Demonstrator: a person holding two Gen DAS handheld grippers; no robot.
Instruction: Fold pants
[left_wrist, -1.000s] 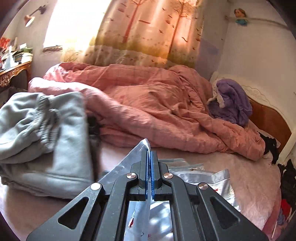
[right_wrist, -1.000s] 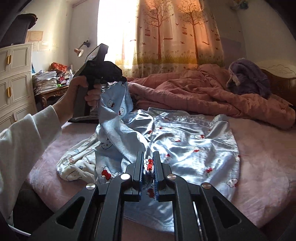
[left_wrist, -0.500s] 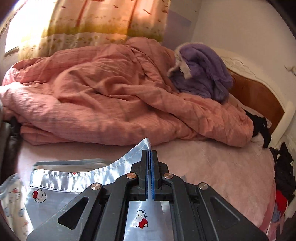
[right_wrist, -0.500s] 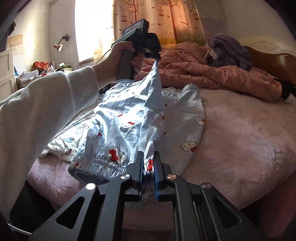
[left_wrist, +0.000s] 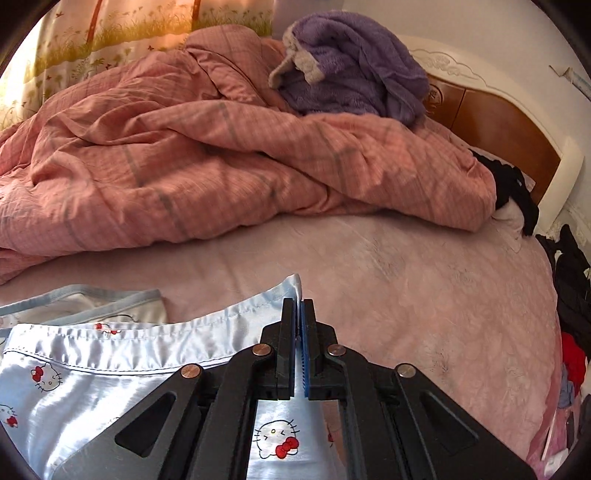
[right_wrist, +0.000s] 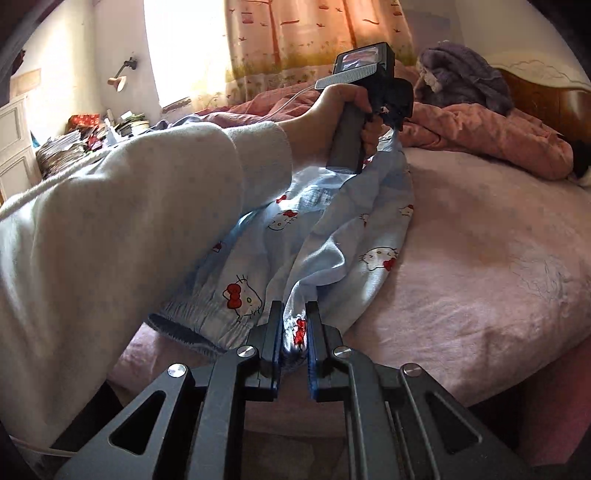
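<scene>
Satin-blue pants (right_wrist: 332, 236) are now lying doubled lengthwise on the bed (right_wrist: 480, 258); the left hand-held gripper (left_wrist: 298, 314) has carried its pinched hem across, while the right hand-held gripper (right_wrist: 294, 332) is clamping the waistband.

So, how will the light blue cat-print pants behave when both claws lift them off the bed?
The pants will probably hang limp: they sag in soft folds between the left claw and the right claw. Their shiny surface suggests they may slip, so the pinched hem could slide out. They look thin, so likely light.
</scene>
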